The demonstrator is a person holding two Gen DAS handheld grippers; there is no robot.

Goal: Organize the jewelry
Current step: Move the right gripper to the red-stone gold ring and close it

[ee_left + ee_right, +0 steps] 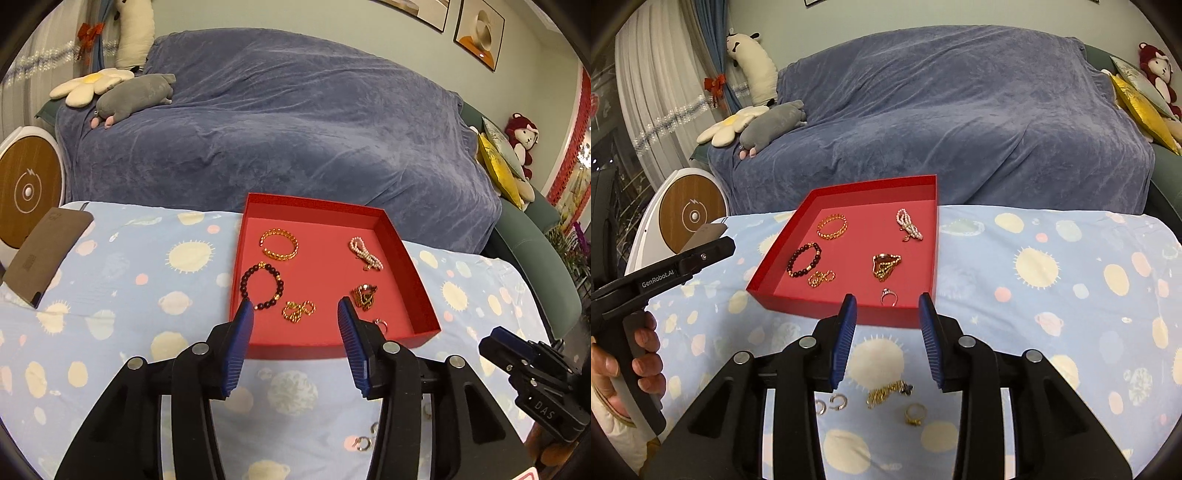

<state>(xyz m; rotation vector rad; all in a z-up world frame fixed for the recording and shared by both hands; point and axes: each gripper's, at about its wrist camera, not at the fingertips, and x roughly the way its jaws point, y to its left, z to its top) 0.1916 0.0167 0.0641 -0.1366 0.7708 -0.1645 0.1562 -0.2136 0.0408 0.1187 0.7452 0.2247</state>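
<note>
A red tray [424,295] [775,266] lies on the patterned cloth. It holds a gold bracelet [279,244] [832,226], a dark bead bracelet [261,285] [804,259], a small gold chain [298,311] [821,278], a pearl piece [365,253] [908,229], a gold chain heap [364,296] [885,266] and a silver ring [888,297]. My left gripper [296,308] is open and empty over the tray's near edge. My right gripper [887,304] is open and empty at the tray's near wall. On the cloth below it lie two silver earrings [831,403], a gold necklace [886,393] and a gold ring [915,413].
A sofa under a blue throw [295,129] stands behind the table. A brown card [44,254] lies at the table's left. Plush toys [133,96] and cushions [498,162] sit on the sofa. A round white device [26,192] stands far left.
</note>
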